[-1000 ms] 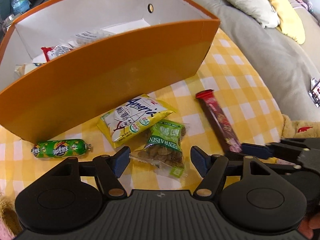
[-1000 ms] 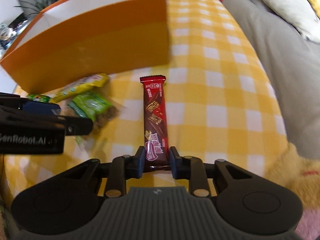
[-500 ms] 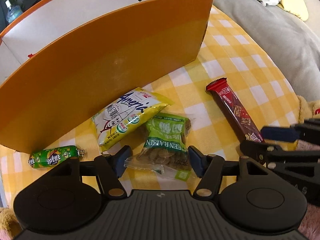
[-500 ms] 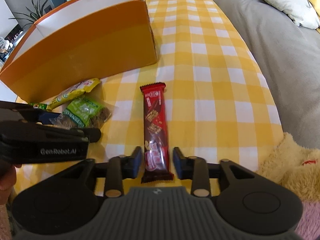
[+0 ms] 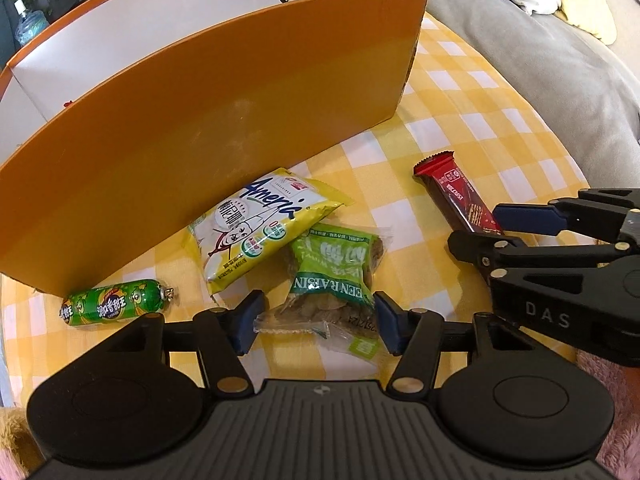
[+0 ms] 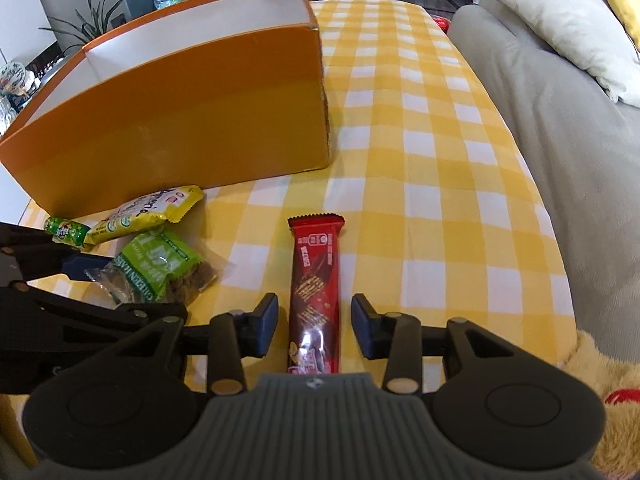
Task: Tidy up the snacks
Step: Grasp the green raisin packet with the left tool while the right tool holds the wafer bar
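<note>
Checked counter point(image 6: 420, 152): red bar point(image 6: 316, 280) lies lengthwise between wide right claw point(image 6: 315, 326); wide left claw point(image 5: 316, 322) straddles raisin packet point(image 5: 332, 280).

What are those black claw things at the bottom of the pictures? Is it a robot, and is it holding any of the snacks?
No robot here: a person holds one grabber tool in each hand, and each tool has a camera looking along its jaws. One picture comes from the left gripper, the other from the right gripper. On the yellow checked tablecloth lie a raisin packet, a yellow snack bag, a green sausage and a red chocolate bar, in front of an orange box. Both jaws are open. Nothing is held: raisins sit between the left jaws, the bar between the right.
</note>
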A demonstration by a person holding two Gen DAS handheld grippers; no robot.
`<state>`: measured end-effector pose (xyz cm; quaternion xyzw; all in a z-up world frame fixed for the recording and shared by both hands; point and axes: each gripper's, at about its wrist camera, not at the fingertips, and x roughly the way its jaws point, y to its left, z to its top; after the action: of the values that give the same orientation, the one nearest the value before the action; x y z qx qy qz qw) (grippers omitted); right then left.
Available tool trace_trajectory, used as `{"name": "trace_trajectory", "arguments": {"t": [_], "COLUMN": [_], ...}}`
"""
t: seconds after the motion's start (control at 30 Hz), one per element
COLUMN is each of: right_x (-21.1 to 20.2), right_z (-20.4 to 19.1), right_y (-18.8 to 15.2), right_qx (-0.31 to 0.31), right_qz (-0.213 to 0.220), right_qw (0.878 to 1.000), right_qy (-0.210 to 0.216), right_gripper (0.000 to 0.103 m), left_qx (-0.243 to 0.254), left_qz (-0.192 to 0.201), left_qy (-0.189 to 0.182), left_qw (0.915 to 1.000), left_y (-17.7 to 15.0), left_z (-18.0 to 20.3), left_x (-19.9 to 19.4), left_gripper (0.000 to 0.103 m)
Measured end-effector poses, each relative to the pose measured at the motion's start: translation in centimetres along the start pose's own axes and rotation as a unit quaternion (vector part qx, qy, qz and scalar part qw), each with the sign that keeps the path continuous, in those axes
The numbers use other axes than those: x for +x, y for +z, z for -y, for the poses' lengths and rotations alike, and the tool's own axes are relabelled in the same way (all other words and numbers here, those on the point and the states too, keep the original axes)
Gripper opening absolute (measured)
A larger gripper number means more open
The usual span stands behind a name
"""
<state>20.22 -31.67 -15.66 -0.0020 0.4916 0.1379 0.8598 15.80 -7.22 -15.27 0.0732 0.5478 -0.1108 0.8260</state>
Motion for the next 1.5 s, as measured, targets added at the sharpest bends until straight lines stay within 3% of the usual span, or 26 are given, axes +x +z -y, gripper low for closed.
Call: {"name": "trace_trajectory", "arguments": {"t": [0.13, 0.23, 0.47, 0.93, 1.4, 1.47, 1.5], "right_x": [0.2, 0.1, -0.2, -3.2, -7.4, -8.0, -8.4], "right_z": [-0.1, -0.1, 0.0, -0.3, -3.3, -3.7, -3.9], "right_y": [0.0, -0.1, -0.3, -0.9, -0.4, -0.1, 0.1], "right_qx": [-0.006, -0.007, 0.003, 0.03, 0.01, 0.004, 0.002], "right_qz": [0.001, 0.0, -0.005, 0.007, 0.043, 0.05, 0.053], "right_qw": [1.0, 1.0, 1.0, 0.999, 0.998, 0.997, 0.997], "right_qy": [-0.005, -0.014, -0.001, 0.034, 0.054, 0.052, 0.052], "right_gripper": [0.035, 0.021, 0.021, 0.02, 0.02, 0.021, 0.021], "left_qx": [-0.005, -0.012, -0.014, -0.016, -0.05, -0.053, -0.056], "left_qz": [-0.002, -0.004, 0.001, 0.053, 0.142, 0.157, 0.163], "left_qy": [-0.007, -0.012, -0.018, -0.038, -0.034, -0.033, -0.036], "left_qw": [1.0, 0.9998, 0.9997, 0.9977, 0.988, 0.9856, 0.9843], "left_y": [-0.2, -0.3, -0.6, -1.6, -1.1, -0.8, -0.5], "left_z": [-0.1, -0.1, 0.3, 0.1, -2.0, -2.5, -2.8], "left_x": [-0.2, -0.3, -1.3, -5.5, -11.5, -12.4, -12.9], "left_gripper": [0.066, 0.066, 0.066, 0.059, 0.057, 0.051, 0.041]}}
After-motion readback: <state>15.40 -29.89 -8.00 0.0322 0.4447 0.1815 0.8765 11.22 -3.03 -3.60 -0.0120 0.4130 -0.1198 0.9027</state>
